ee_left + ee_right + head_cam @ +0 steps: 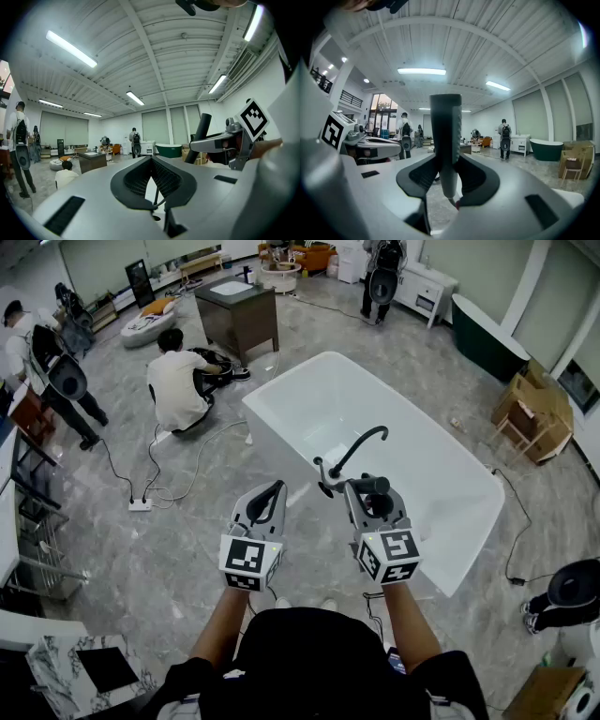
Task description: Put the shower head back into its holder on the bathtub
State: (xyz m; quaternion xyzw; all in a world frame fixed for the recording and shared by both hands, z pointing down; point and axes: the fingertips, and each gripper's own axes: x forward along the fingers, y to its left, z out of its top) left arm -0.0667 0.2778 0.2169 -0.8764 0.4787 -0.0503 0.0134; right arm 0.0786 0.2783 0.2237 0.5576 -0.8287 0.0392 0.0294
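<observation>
The white bathtub point(281, 381) lies straight ahead in the head view, with a curved black faucet point(361, 448) and small black fittings point(323, 482) on its near rim. My right gripper point(368, 488) is shut on the dark shower head point(378, 485), just above that rim. In the right gripper view the shower head's handle point(446, 136) stands upright between the pads of the right gripper point(446, 173). My left gripper point(272, 491) hangs beside it to the left, over the floor, shut and empty. The left gripper view shows the left gripper point(152, 176) with nothing in it and the shower head point(202, 136) off to the right.
A person in a white shirt point(178, 381) crouches left of the tub by cables and a power strip point(141, 505). A dark vanity cabinet point(239, 315) stands behind. A dark green tub point(487, 334) and a wooden stool with boxes point(534, 413) are at the far right.
</observation>
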